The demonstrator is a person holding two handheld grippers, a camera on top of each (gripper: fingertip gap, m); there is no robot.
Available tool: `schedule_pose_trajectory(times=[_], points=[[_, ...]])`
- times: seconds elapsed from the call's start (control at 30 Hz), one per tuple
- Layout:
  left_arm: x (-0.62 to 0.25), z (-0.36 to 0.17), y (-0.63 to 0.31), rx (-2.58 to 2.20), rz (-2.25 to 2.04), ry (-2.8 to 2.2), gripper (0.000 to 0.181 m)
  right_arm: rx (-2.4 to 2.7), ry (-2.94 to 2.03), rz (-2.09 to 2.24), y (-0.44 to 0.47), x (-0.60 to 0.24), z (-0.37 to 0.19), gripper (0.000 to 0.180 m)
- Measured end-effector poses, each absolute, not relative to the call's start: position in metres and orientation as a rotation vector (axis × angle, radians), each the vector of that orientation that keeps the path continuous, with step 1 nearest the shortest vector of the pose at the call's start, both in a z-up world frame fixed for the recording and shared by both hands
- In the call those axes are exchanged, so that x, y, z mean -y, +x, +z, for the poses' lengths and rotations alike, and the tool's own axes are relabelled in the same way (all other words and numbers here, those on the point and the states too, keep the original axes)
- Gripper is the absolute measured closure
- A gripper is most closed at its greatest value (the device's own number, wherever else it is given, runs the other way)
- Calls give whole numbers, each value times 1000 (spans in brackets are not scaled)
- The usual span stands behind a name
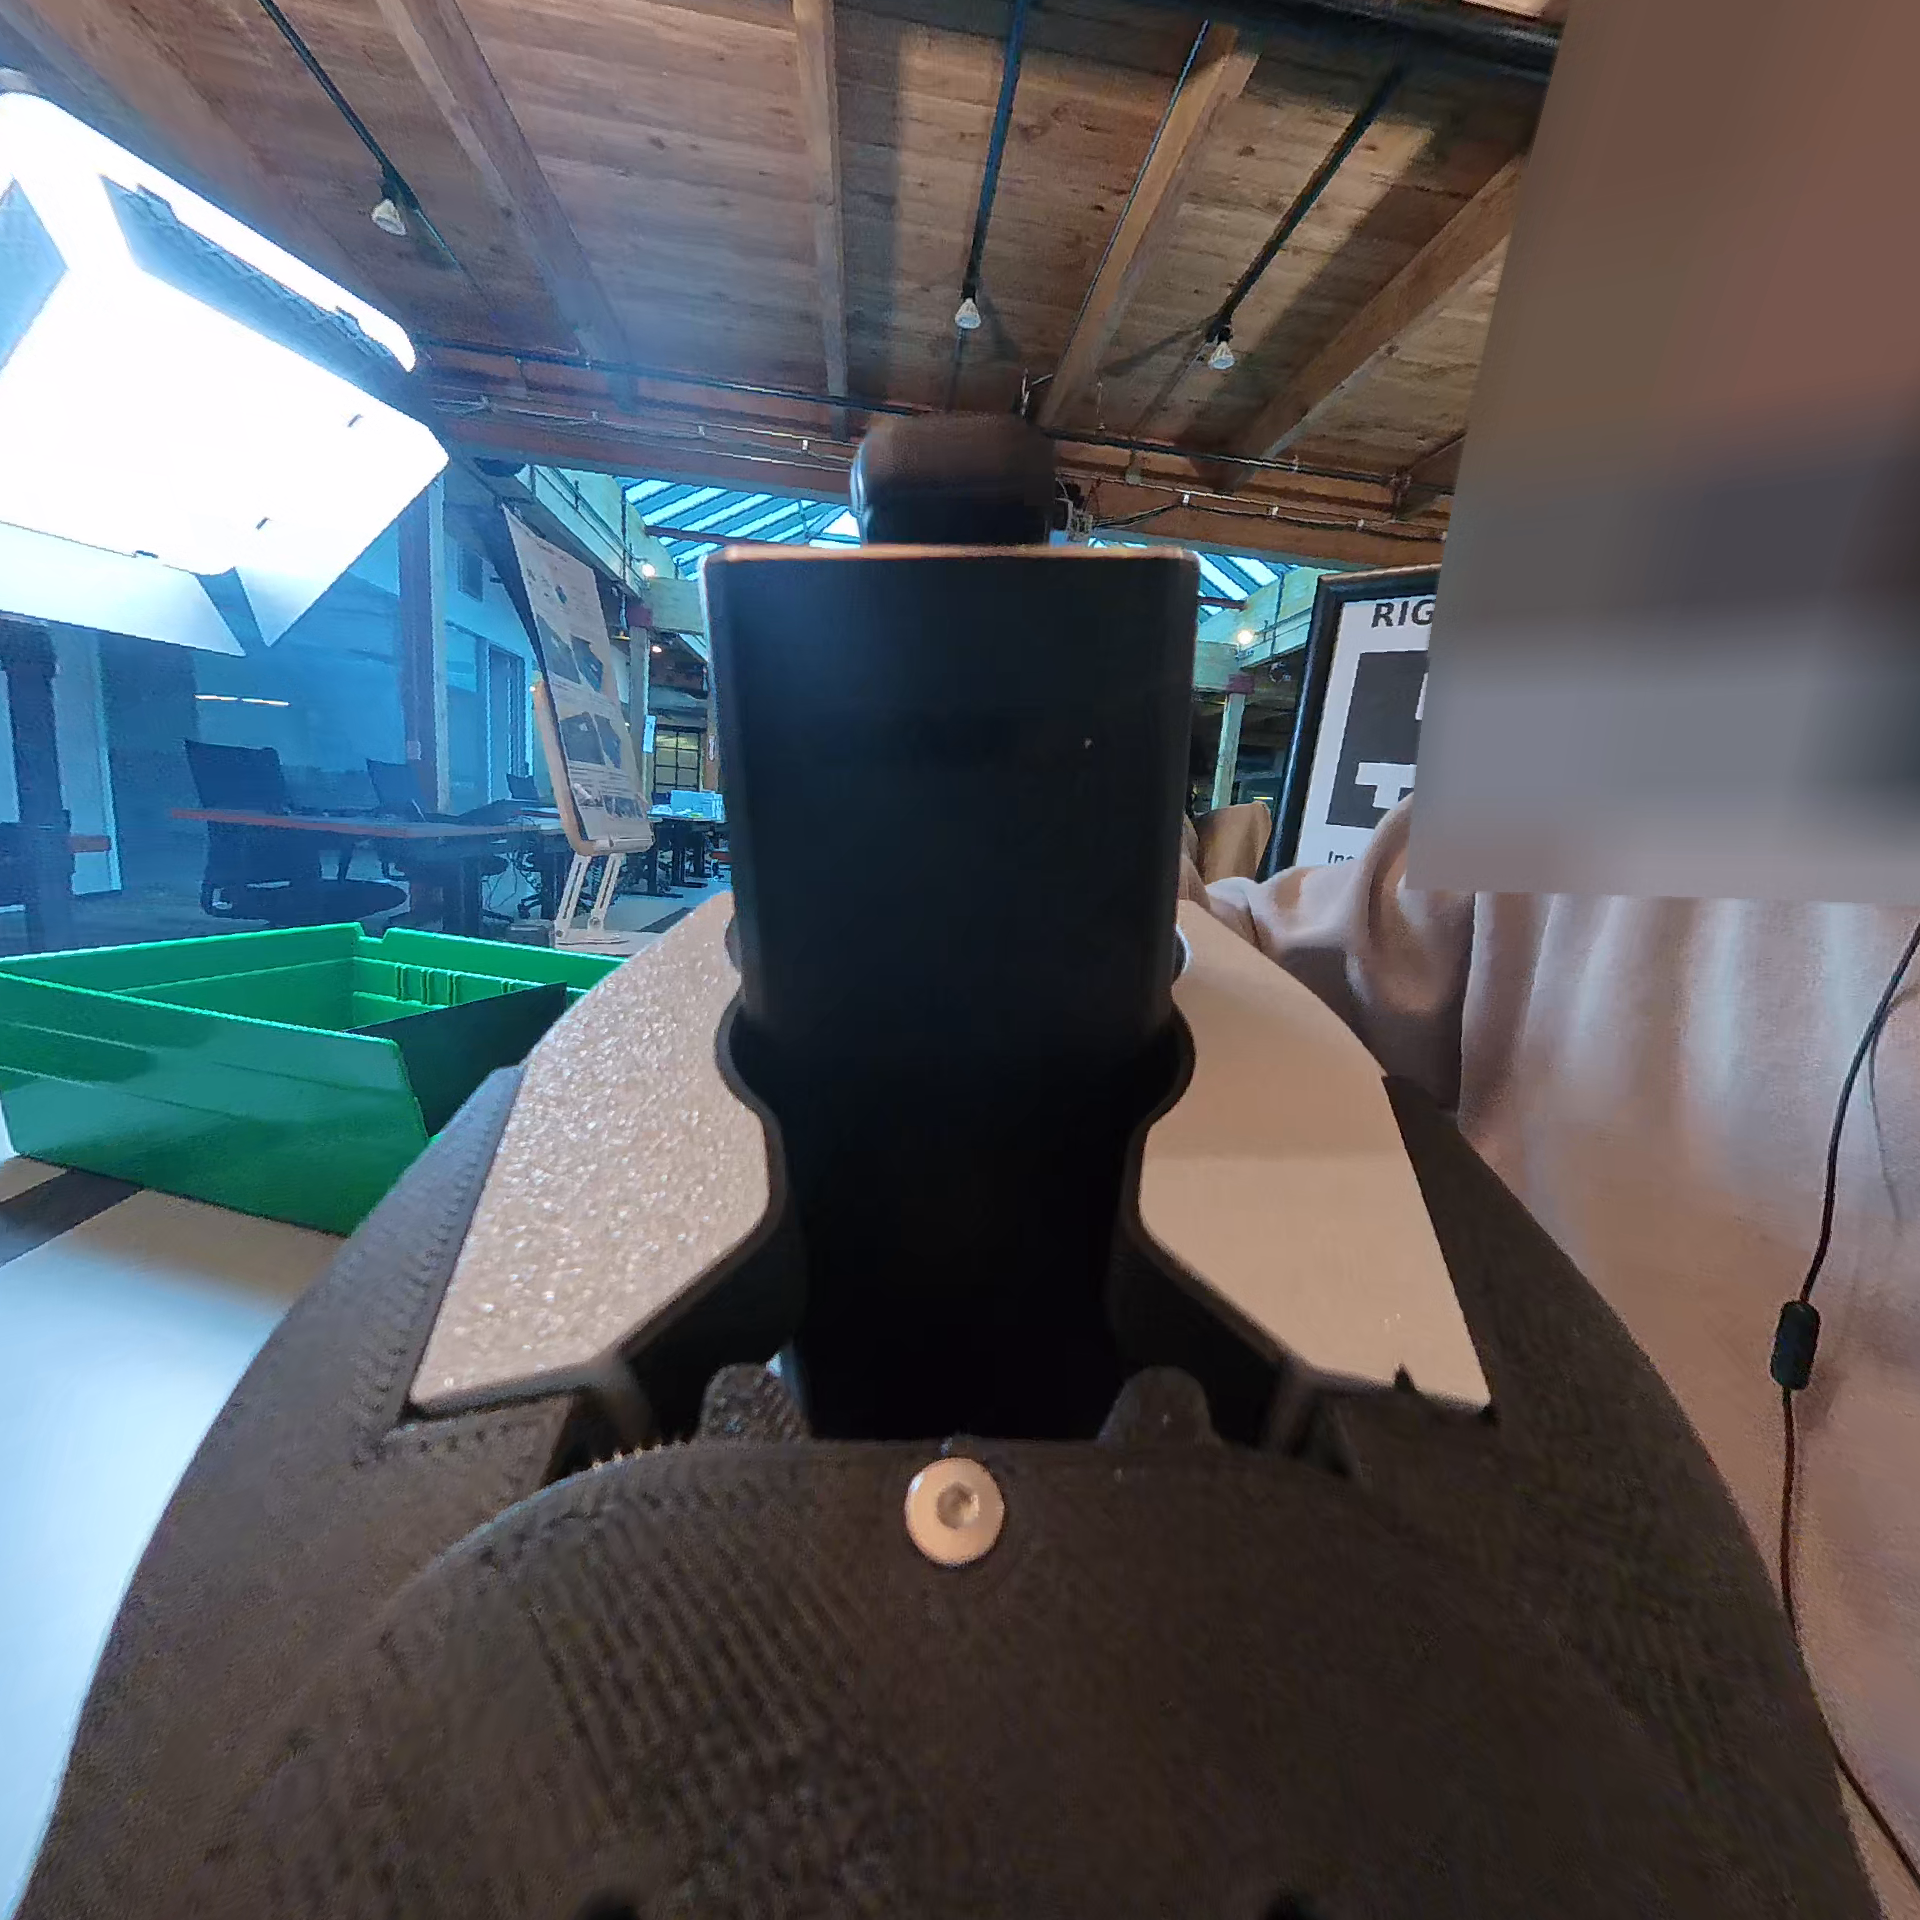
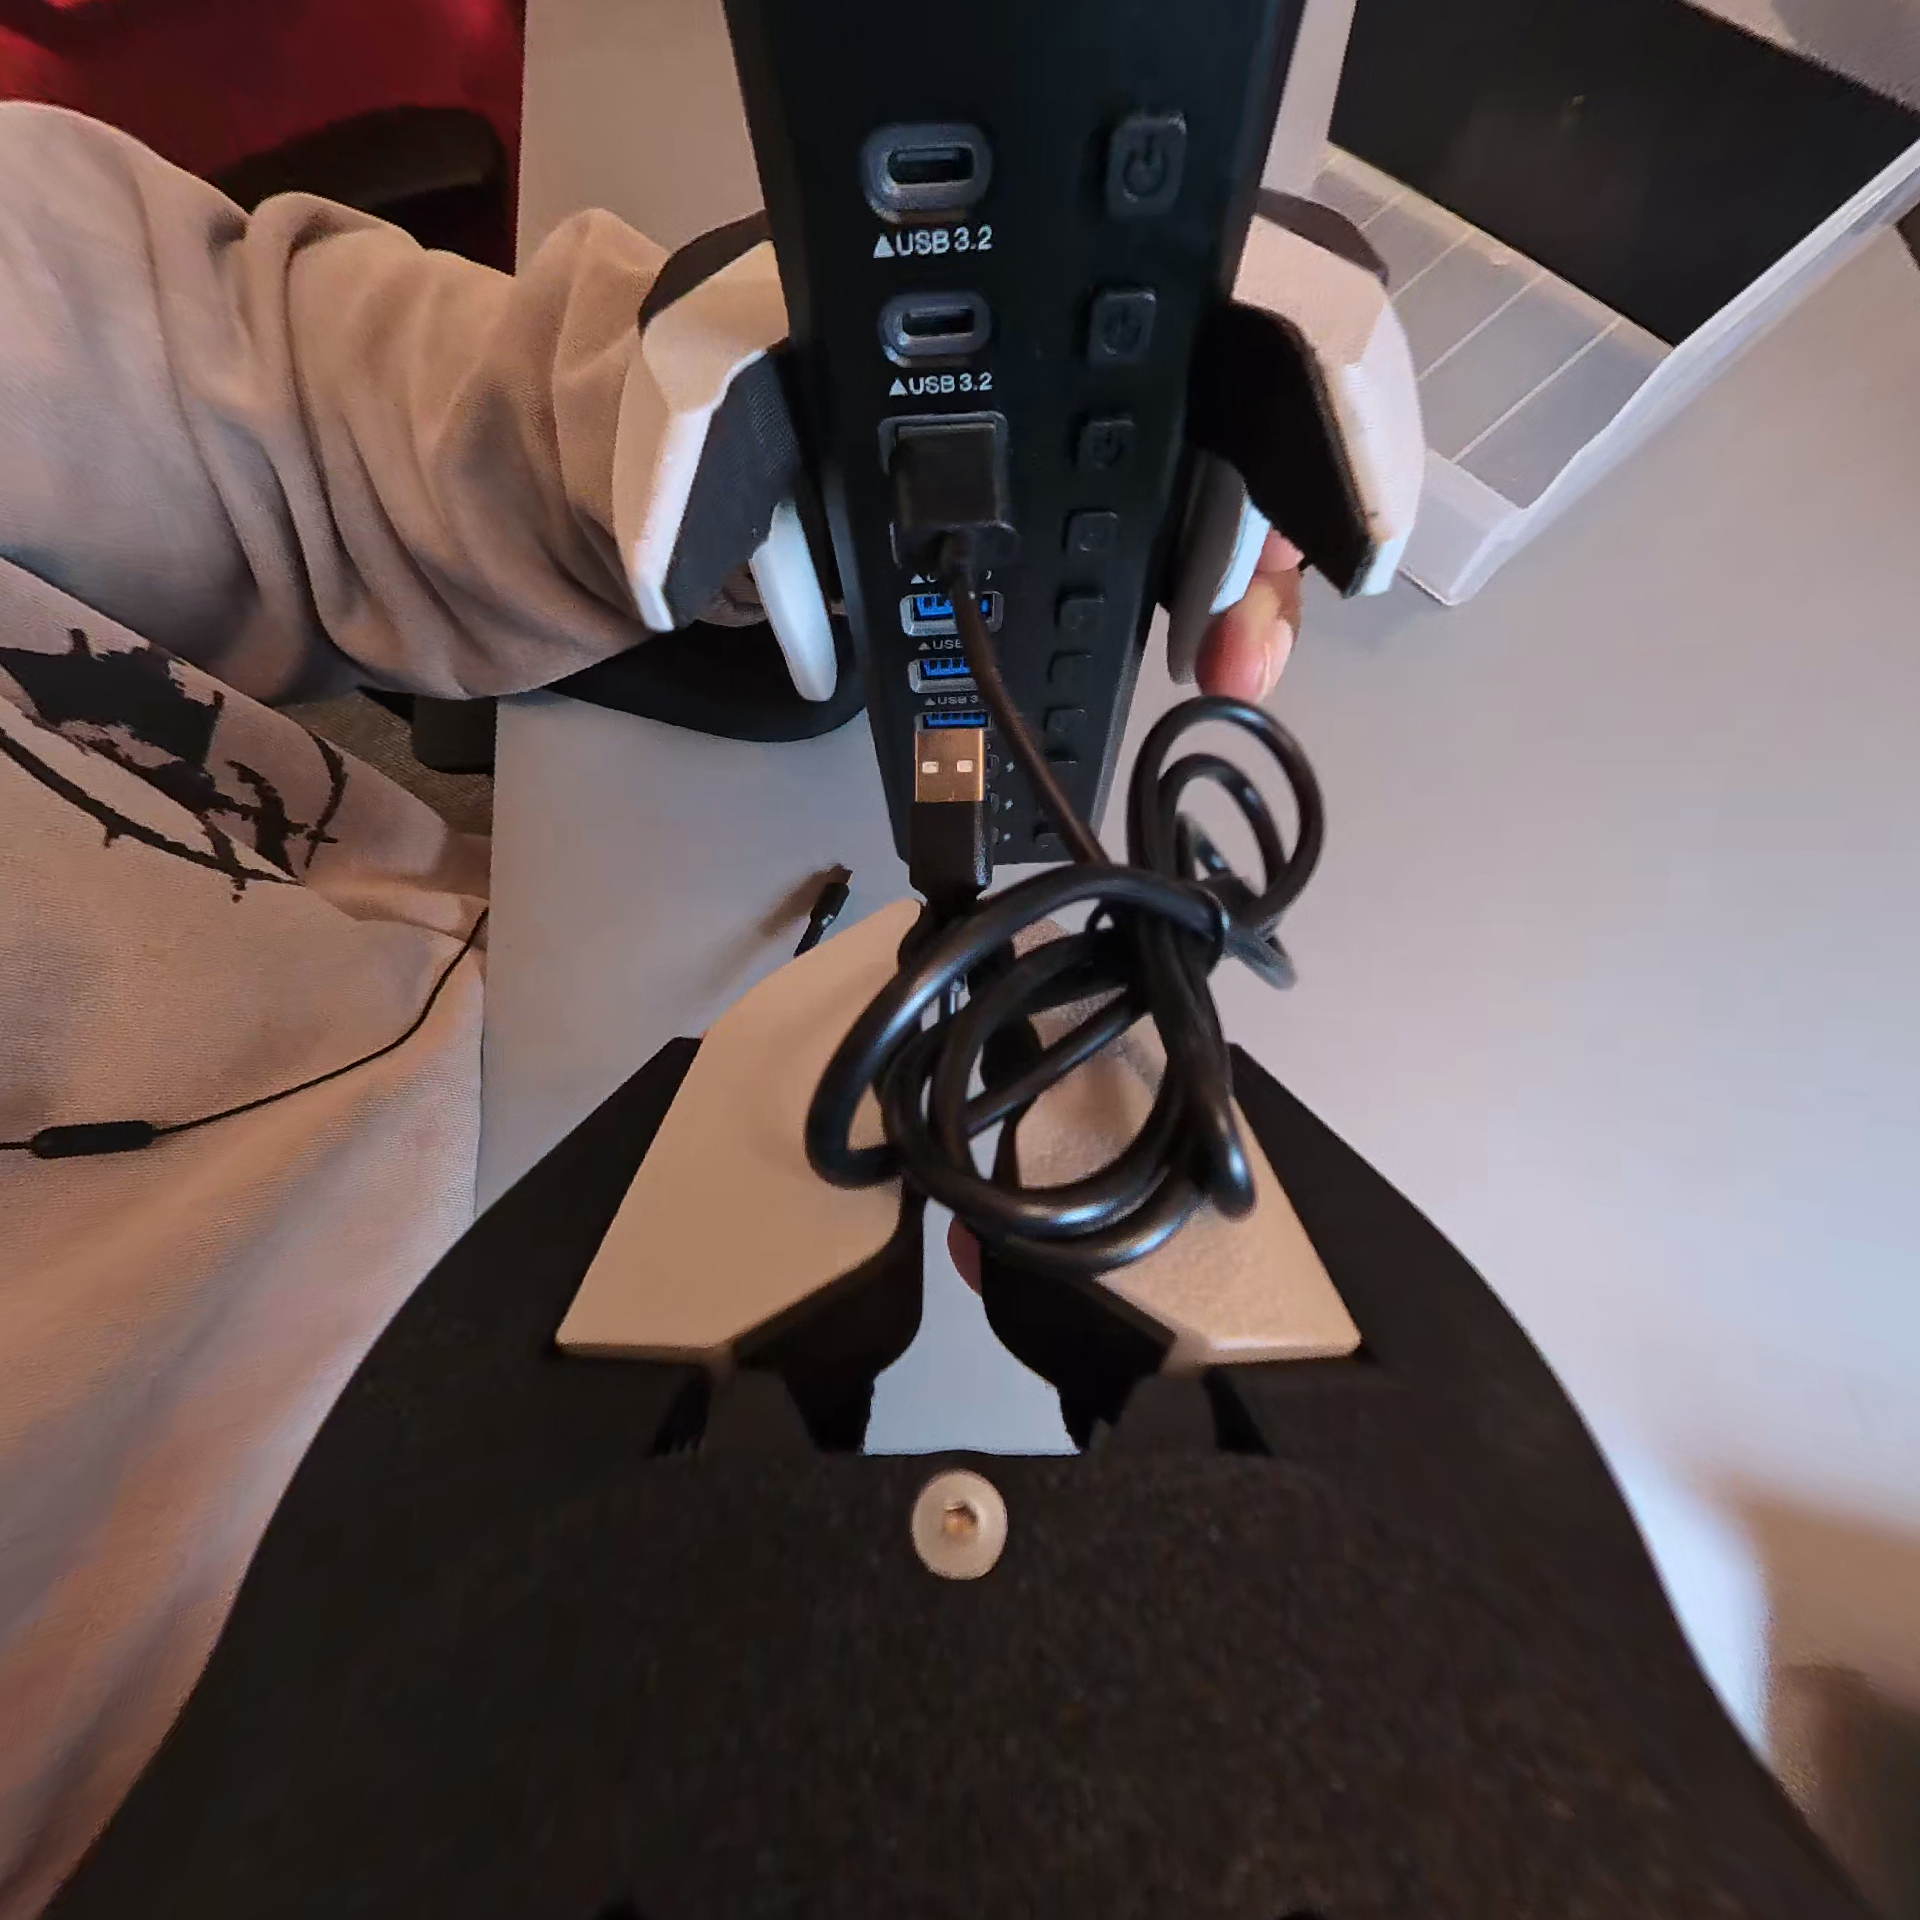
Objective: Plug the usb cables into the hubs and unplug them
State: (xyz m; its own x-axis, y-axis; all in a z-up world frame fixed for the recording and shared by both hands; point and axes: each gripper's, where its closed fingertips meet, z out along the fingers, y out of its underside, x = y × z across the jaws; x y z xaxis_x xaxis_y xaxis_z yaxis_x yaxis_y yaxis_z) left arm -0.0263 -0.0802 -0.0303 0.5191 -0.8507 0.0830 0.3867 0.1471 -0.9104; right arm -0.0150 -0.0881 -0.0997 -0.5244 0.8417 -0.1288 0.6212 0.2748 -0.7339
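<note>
Nearest the lens in the left wrist view, the black body of the left claw point(image 1: 951, 997) fills the lower frame, and its two pale fingers point(image 1: 613, 1143) are seen clenched on the sides of a black hub point(image 1: 951, 790). Only the plain back of the hub is shown, standing upright through the middle of the frame, with a dark rounded part at its top. A green bin point(image 1: 208, 1049) is seen at the left edge on the pale tabletop point(image 1: 94, 1382), and a sleeve in a light fabric at the right.

Closest in the right wrist view, the right claw point(image 2: 940, 940) is seen with its fingers closed on a black usb cable point(image 2: 1049, 1081), gripped just behind the metal plug point(image 2: 949, 774); the rest of the cable hangs in a loose tangle of loops over the fingers. The hub's port face point(image 2: 1023, 343) runs down the middle of the upper frame, held from both sides by the left claw, whose grip is seen at centre left and centre right. One black connector point(image 2: 951, 483) is already seated in a mid-row port, its lead trailing down into the tangle. The held plug is placed just at a blue port point(image 2: 951, 719) near the hub's lower end; whether it touches cannot be told. A clear container point(image 2: 1558, 343) lies at upper right.

The step in hand is judged to be an insertion. A squared-up plug and a straight push along the port's axis are called for next, while the hub is braced.
</note>
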Motion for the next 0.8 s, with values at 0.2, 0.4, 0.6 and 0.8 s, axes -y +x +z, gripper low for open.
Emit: schedule_pose_trajectory(times=[0.2, 0.4, 0.6, 0.8], points=[[76, -39, -23, -539, -928, -1126, 108, 2316, -1405, 1072, -16, 84, -101, 174], [73, -47, -10, -578, -931, -1164, 108, 2397, -1393, 946, -14, 83, -108, 173], [71, -51, -10, -586, -909, -1197, 108, 2462, -1394, 888, -12, 86, -112, 173], [70, -60, -3, -651, -846, -1250, 108, 2515, -1461, 921, -11, 88, -118, 173]])
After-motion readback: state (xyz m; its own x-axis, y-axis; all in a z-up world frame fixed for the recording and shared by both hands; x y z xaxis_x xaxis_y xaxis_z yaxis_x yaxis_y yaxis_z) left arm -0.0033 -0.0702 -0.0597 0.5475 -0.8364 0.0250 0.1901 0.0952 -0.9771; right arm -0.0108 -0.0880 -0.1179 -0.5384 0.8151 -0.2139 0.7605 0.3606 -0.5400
